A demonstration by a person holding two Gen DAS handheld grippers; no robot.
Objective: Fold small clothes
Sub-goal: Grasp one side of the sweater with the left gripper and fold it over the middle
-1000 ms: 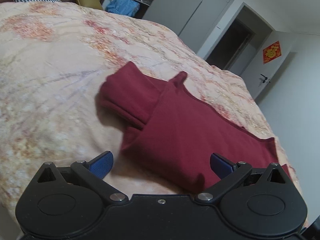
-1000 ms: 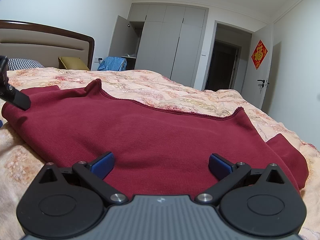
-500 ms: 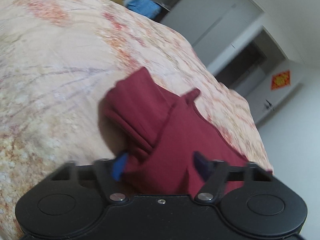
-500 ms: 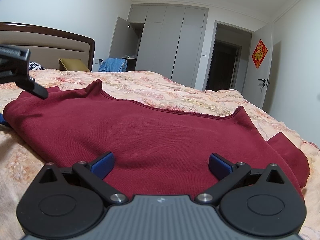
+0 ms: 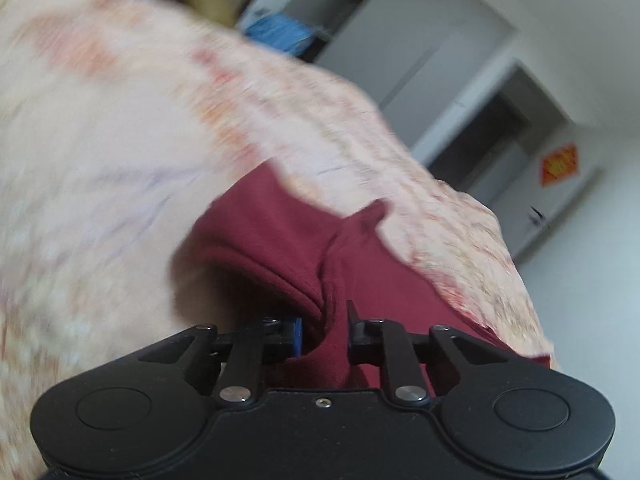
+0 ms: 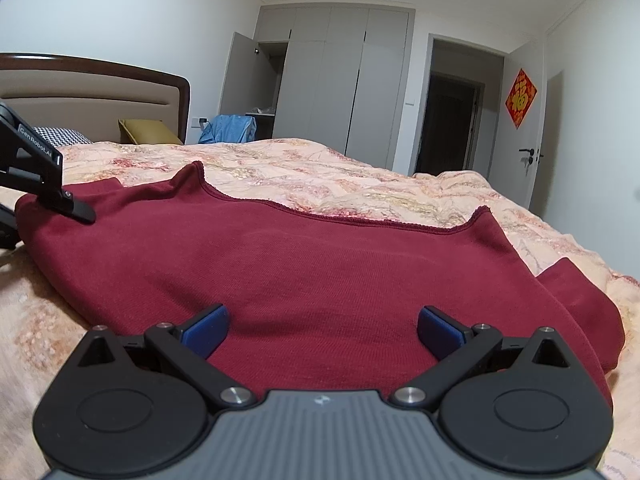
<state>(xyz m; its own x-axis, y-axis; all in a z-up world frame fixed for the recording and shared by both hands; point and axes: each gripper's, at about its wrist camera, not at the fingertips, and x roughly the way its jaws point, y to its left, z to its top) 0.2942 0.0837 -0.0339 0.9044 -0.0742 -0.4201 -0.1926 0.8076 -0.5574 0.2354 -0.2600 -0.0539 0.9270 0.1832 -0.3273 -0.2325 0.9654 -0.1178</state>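
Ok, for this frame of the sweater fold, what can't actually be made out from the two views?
- Left wrist view: motion blur smears the bedspread pattern.
- Left gripper: the bunched maroon sweater fills the gap, so the pads' contact is hidden.
- Right wrist view: the sweater's near hem is hidden behind the open right gripper.
- The left gripper's fingertips are cut off at the frame's left edge.

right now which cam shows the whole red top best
The right wrist view: the red top is sharp, spread across the bedspread. The left wrist view is blurred, showing only bunched fabric between the left gripper's jaws.
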